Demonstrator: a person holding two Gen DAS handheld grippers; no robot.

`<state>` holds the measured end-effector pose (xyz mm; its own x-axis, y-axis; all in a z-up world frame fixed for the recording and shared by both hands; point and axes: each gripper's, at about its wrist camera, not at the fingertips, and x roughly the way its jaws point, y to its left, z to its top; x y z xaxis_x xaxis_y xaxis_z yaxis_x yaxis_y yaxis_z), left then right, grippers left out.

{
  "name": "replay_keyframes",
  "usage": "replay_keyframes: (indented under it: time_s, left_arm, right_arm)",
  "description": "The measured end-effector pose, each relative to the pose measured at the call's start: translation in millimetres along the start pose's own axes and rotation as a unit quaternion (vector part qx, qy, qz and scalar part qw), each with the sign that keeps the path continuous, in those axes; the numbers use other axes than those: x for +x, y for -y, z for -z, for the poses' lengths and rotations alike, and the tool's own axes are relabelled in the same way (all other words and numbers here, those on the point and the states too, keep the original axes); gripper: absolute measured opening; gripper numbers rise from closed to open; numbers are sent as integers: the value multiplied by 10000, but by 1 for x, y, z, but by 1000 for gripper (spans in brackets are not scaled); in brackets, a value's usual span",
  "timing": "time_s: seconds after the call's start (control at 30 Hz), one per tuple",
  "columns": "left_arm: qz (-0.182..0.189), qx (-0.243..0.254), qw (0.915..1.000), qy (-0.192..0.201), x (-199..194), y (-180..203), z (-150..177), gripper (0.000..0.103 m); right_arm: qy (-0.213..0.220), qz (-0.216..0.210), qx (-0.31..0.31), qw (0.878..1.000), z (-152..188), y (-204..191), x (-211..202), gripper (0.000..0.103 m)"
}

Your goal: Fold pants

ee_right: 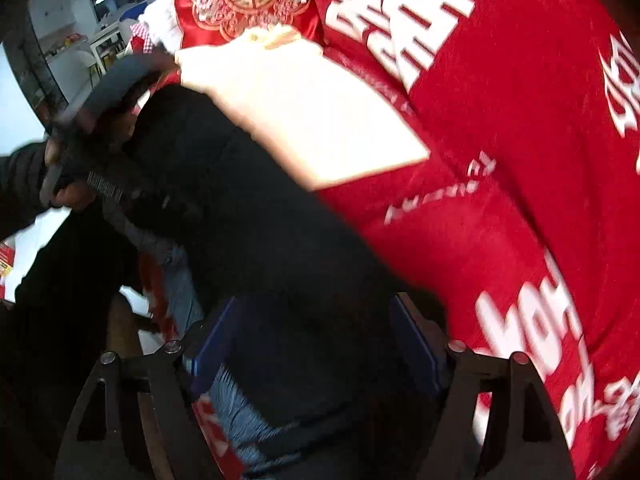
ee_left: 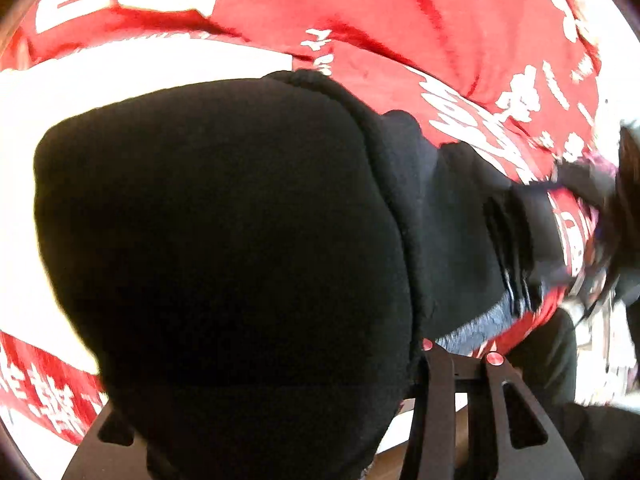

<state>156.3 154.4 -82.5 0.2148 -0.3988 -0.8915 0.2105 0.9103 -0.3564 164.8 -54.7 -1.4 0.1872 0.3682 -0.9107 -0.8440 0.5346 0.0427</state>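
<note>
Pants [ee_left: 224,248], black, draped over a bed covered by a red bedspread [ee_left: 400,28] with white lettering, and bunched between the two tongs, apparently lifted so a fold can be carried across. Right tongs [ee_right: 316,344] stand wide apart with dark fabric filling the gap between the blue pads [ee_right: 416,344]; whether they pinch it cannot be told. Left tongs [ee_left: 256,408] are largely hidden behind the cloth, so their opening cannot be told. A cream pillow [ee_right: 304,120] lies beyond the pants, just beside them. Blur suggests motion.
</note>
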Motion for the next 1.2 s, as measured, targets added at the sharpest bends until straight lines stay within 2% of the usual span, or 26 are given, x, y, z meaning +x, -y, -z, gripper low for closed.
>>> replay_keyframes:
  time_s: [0.07, 0.13, 0.2, 0.23, 0.3, 0.33, 0.43, 0.53, 0.63, 0.67, 0.77, 0.9, 1.07, 1.2]
  left_arm:
    - [-136, -154, 9996, -188, 1, 4, -7, 48]
    - [-74, -231, 9993, -291, -1, 6, -7, 48]
    - [-113, -209, 9994, -235, -11, 16, -11, 46]
    - [-72, -188, 9995, -247, -17, 25, -13, 42]
    - [-30, -133, 9995, -268, -28, 44, -16, 38]
    - [-78, -14, 9996, -266, -33, 61, -20, 35]
    - [-256, 214, 9990, -295, -40, 97, -29, 34]
    - [-254, 240, 9988, -347, -47, 124, -37, 34]
    - [-222, 288, 9985, -405, -54, 149, -43, 33]
    - [-214, 303, 9984, -424, -57, 151, -42, 33]
    - [-225, 442, 9971, -579, -51, 189, -50, 32]
    - [-295, 693, 9938, -815, -36, 244, -64, 32]
    - [-299, 895, 9895, -1095, -7, 309, -74, 32]
    - [-274, 985, 9852, -1374, 29, 359, -78, 32]
  right_arm:
    - [-233, 54, -275, 9993, 11, -16, 20, 80]
    - [-526, 52, -484, 9974, 15, -29, 49, 80]
    - [-964, 130, -516, 9939, 18, -35, 86, 82]
    - [-770, 209, -582, 9951, 17, -35, 84, 86]
    - [-816, 272, -374, 9956, 9, -29, 78, 86]
    - [-766, 343, -207, 9963, 9, -25, 70, 86]
    - [-160, 588, 110, 9981, 28, -16, 24, 87]
    - [219, 1054, 732, 9915, 70, 1, -23, 87]
    - [483, 1552, 1485, 9755, 125, 20, -66, 88]
    - [520, 1765, 1772, 9668, 149, 25, -79, 88]
    - [534, 2144, 2303, 9477, 196, 40, -103, 88]
    - [663, 2196, 2782, 9327, 236, 44, -119, 88]
    - [851, 2211, 2891, 9275, 259, 45, -124, 88]
    - [978, 2158, 3213, 9169, 281, 55, -126, 88]
